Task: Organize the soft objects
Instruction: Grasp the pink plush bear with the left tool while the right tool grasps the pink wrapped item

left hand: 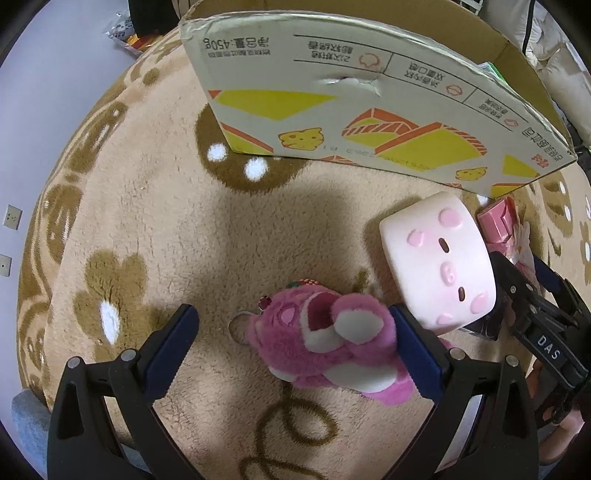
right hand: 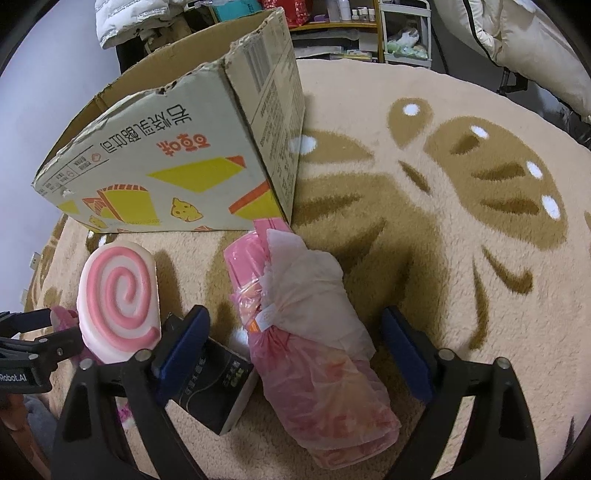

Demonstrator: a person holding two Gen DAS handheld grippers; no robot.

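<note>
A pink plush bear (left hand: 332, 343) with a key ring lies on the beige rug between the spread fingers of my left gripper (left hand: 295, 350), which is open; its right finger touches the bear. A white squishy block with a pink pig face (left hand: 439, 258) lies just right of it; its pink swirl side (right hand: 118, 299) shows in the right wrist view. My right gripper (right hand: 295, 354) is open around a pink plastic-wrapped bundle (right hand: 314, 332) on the rug. A small dark box (right hand: 218, 384) lies by its left finger. An open cardboard box (left hand: 351, 110) stands behind, also seen in the right wrist view (right hand: 177, 155).
The round beige rug with brown flower patterns (right hand: 461, 184) spreads to the right. Shelves with bottles (right hand: 351, 29) and white padded fabric (right hand: 517, 44) stand beyond the rug. A snack packet (left hand: 125, 33) lies on the floor at the far left.
</note>
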